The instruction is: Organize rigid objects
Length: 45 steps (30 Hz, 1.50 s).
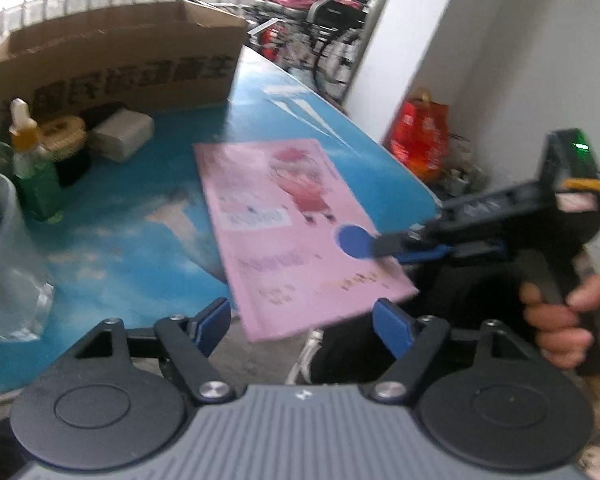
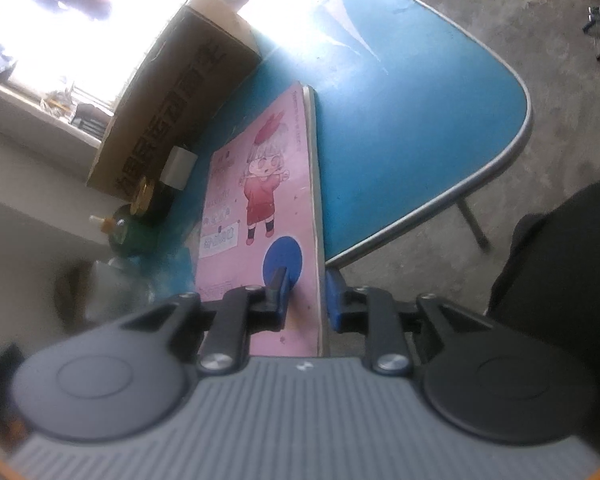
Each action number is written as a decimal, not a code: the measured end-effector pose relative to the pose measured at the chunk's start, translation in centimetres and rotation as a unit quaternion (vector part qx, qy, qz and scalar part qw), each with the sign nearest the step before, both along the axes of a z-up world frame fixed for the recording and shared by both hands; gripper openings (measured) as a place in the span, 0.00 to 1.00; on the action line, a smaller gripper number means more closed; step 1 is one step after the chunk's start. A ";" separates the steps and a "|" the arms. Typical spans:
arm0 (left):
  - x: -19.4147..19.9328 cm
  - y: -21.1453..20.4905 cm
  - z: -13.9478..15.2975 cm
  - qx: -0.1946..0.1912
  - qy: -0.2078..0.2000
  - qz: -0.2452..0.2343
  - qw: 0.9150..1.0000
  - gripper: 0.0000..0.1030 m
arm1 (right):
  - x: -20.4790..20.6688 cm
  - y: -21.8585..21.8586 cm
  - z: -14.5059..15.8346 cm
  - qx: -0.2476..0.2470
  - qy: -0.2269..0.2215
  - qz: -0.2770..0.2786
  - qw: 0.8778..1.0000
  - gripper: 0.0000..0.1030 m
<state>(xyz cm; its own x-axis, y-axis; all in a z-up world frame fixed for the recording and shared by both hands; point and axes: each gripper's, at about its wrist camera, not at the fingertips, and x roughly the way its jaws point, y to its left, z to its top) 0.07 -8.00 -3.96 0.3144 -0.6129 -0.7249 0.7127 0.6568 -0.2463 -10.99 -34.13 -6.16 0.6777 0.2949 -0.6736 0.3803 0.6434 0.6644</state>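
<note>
Right wrist view shows the right gripper (image 2: 306,294) clamped on the near edge of the pink book (image 2: 260,200), one pad on the cover, one under; only here its thick page edge is visible. Left wrist view alone shows the hand (image 1: 556,320) and the left gripper (image 1: 302,322), jaws wide with nothing pressed, the book's corner between them. The flat book hangs over the blue table (image 1: 140,208). At ten o'clock stands a cardboard box (image 1: 112,68).

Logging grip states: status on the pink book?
Right gripper shut on thin pink cartoon-cover book, lifted over blue table. Left gripper open, empty. Nothing blocking.
</note>
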 end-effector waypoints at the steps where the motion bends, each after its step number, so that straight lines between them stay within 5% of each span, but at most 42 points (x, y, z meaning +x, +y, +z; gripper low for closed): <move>1: 0.4 0.0 0.2 0.004 -0.002 0.006 1.000 0.72 | 0.0 0.1 0.4 -0.013 0.000 0.005 1.000 0.19; 7: 2.4 -1.1 -0.3 0.024 -0.009 0.031 0.999 0.56 | 0.1 0.5 2.5 -0.103 -0.008 0.005 0.995 0.25; 11: 3.0 -1.5 -0.9 0.031 -0.004 0.039 0.999 0.42 | 1.5 0.1 2.6 -0.128 -0.012 0.005 0.992 0.27; 17: 2.7 -1.2 -1.0 0.017 0.018 0.032 0.999 0.34 | 3.4 0.7 2.3 -0.156 -0.018 0.025 0.987 0.27; 31: 1.1 0.8 -1.4 -0.009 0.077 0.030 0.997 0.34 | 3.5 3.3 2.6 -0.190 -0.023 0.059 0.980 0.26; 36: 1.2 0.6 -1.5 -0.004 0.081 0.030 0.996 0.55 | 2.9 2.5 2.5 -0.159 -0.027 0.045 0.986 0.27; 42: 2.5 0.4 -2.2 -0.017 0.113 0.040 0.993 0.53 | 0.0 -1.2 2.0 -0.070 -0.023 -0.012 0.997 0.35; 45: 2.7 0.0 -2.4 -0.010 0.116 0.042 0.992 0.39 | -0.8 -2.5 0.9 0.005 -0.028 -0.022 0.999 0.43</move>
